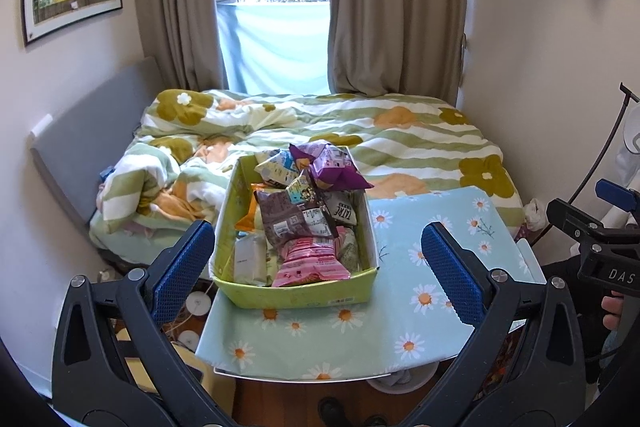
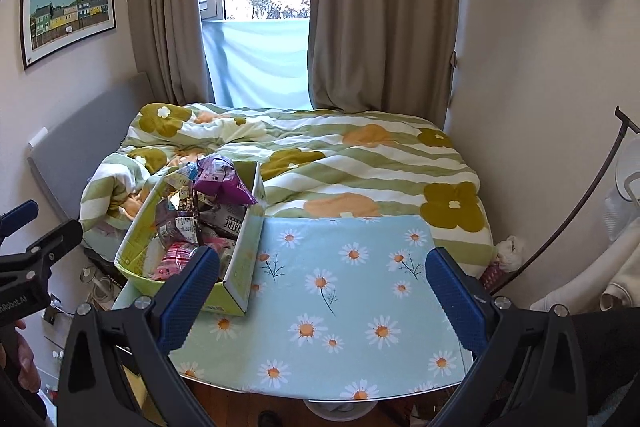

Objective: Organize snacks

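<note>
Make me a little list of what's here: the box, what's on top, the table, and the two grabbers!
box: yellow-green cardboard box, full of snack packets, on the table's left part
top snack: purple crinkly packet
table: daisy-print tablecloth, bare beside the box
left gripper: open, empty
right gripper: open, empty
</note>
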`<state>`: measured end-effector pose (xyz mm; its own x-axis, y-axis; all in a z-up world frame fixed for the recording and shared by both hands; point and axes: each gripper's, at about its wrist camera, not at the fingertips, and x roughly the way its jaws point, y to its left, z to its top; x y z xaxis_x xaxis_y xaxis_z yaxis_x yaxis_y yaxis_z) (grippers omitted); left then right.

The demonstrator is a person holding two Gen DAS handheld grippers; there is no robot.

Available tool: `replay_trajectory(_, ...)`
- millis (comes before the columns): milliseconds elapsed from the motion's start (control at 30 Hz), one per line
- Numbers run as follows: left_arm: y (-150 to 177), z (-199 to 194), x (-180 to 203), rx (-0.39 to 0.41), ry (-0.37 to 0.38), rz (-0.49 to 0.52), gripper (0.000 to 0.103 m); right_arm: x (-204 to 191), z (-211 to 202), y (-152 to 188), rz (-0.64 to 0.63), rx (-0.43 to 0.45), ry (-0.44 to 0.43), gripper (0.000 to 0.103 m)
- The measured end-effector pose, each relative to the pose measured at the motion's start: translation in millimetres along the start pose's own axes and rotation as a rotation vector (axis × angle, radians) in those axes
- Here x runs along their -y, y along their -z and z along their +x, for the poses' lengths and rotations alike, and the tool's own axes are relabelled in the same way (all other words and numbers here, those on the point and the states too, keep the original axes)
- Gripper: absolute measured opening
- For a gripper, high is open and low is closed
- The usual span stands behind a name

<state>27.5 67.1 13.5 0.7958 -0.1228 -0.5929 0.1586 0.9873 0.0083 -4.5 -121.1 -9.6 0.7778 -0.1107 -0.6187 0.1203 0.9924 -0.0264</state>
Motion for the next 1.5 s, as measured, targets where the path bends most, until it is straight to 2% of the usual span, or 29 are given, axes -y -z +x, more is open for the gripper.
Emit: replay_trajectory(1500, 2, 4, 11, 0.002, 0.004, 0.009, 0.103, -5, 1, 4, 0.005, -0.011, 0.008, 0.103)
